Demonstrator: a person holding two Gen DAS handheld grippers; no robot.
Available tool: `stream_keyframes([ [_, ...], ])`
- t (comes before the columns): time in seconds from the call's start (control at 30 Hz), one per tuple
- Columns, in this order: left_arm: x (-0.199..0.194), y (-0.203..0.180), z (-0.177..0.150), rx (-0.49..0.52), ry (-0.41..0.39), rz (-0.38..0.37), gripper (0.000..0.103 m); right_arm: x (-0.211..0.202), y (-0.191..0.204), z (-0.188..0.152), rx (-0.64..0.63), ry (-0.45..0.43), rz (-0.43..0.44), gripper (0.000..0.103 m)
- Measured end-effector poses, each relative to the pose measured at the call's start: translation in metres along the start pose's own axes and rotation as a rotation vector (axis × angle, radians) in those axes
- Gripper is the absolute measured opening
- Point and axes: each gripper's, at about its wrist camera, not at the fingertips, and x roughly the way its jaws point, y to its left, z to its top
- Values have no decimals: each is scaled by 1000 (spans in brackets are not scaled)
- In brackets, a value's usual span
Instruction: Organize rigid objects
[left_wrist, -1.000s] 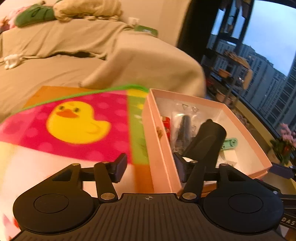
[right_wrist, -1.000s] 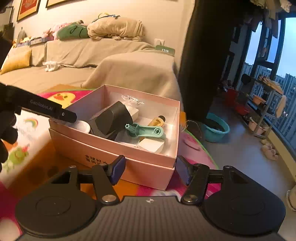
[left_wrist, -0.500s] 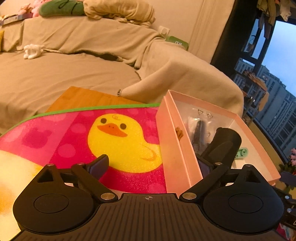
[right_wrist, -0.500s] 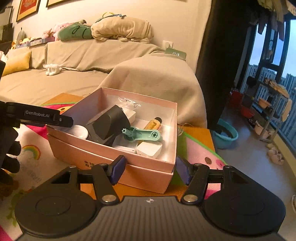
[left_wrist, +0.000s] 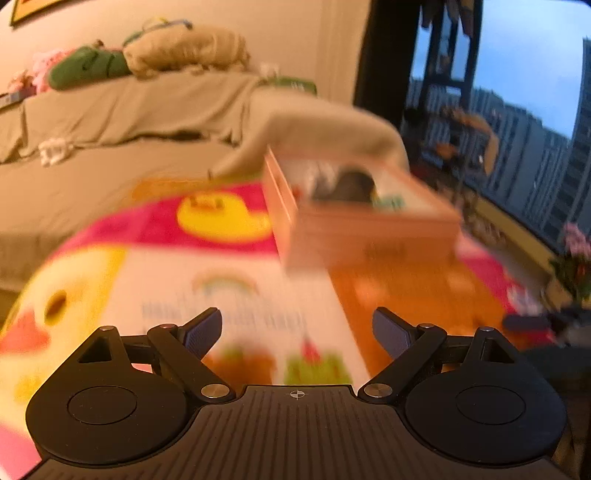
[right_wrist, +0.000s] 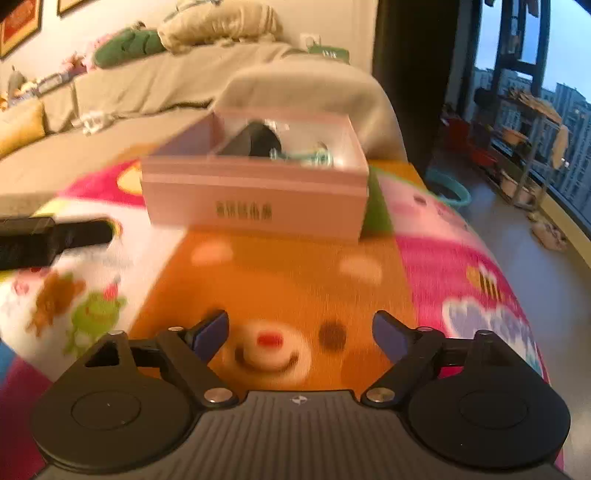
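- Covered in beige throws, a sofa (right_wrist: 177, 81) fills the background from 9 to 12 o'clock, with a city window (right_wrist: 569, 88) at 2 o'clock.
- Colourful cartoon play mat (right_wrist: 288, 280) covers the counter.
- Pink cardboard box (right_wrist: 255, 195) sits at 12 o'clock, well apart from both grippers; light and stiff, it is probably best held by its walls.
- Inside lie a dark cylinder (right_wrist: 255, 142), likely rigid and smooth, and a teal plastic tool (right_wrist: 306, 157); other contents are too blurred to name.
- Left hand-held gripper (left_wrist: 297, 332) and right hand-held gripper (right_wrist: 299, 334) both stand spread and empty, jaws having just widened.
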Motion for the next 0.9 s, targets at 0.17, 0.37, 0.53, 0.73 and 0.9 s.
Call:
stream_keyframes([
  [0.17,10,-15,-19,69,54,93,93,7,-16,-4,97,30,-9,103],
  [0.37,24,-18,-12,26,65,130,99,9,-21,-8,81,-12,-12,103],
  [0.53,28,-20,-9,13,66,160,101,13,-26,-6,88,-35,-1,103],
  [0.73,33,-22,-7,6,65,184,101,15,-25,-4,83,-40,-1,103],
  [0.9,33,-23,-7,8,64,185,102,16,-26,-4,86,-40,0,103],
])
